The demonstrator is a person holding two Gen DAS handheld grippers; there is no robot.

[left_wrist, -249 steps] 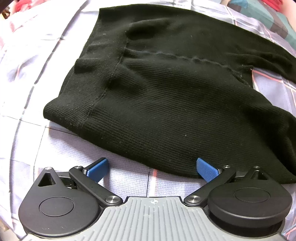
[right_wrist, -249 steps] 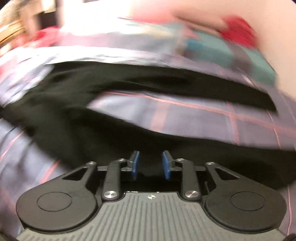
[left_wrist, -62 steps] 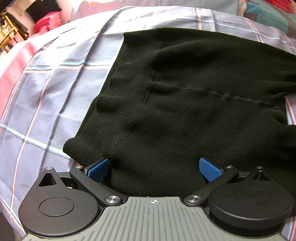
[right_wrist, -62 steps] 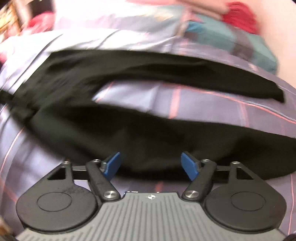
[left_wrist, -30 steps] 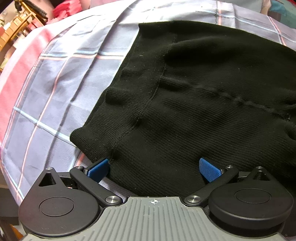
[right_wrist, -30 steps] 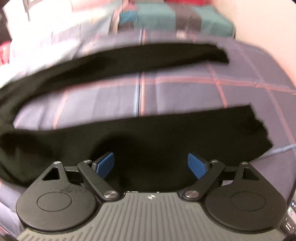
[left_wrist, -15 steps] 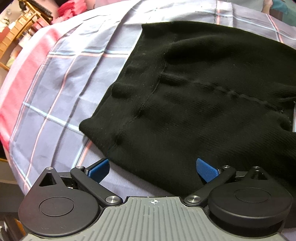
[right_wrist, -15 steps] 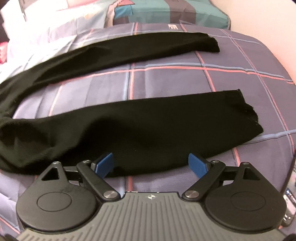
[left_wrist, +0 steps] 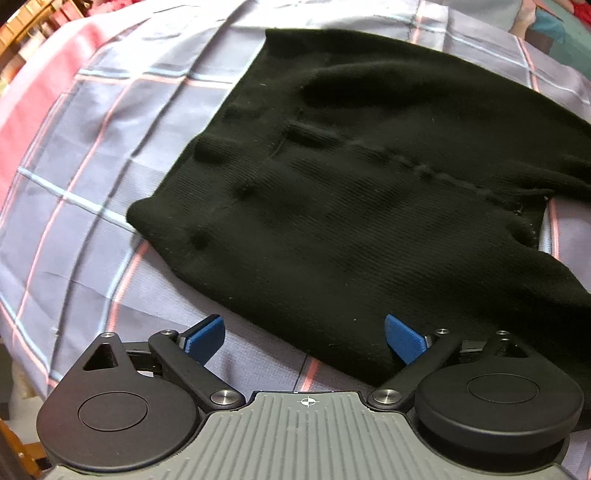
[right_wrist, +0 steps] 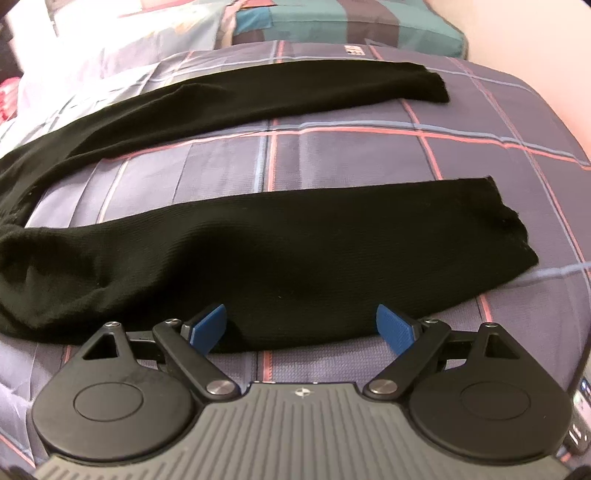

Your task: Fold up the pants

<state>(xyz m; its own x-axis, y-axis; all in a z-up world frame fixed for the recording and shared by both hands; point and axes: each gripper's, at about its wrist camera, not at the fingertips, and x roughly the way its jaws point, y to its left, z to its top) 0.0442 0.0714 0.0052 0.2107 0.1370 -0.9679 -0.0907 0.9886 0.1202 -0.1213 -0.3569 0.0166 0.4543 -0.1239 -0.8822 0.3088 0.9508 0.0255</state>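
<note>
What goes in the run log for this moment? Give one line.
stage: pre-fold | pants: flat on bedsheet, legs apart | left gripper: open, at waist edge | right gripper: open, at near leg

The ribbed knit pants (left_wrist: 369,192) are solid black with no print. Beneath them, the checked cotton bedsheet (right_wrist: 351,158) is greyish lilac, crossed by thin salmon-pink and pale blue lines, with a broad pink band at its ten o'clock edge in the left wrist view. At twelve o'clock in the right wrist view, a blocky patterned pillow (right_wrist: 332,22) shows teal, blue and dark brown patches.
</note>
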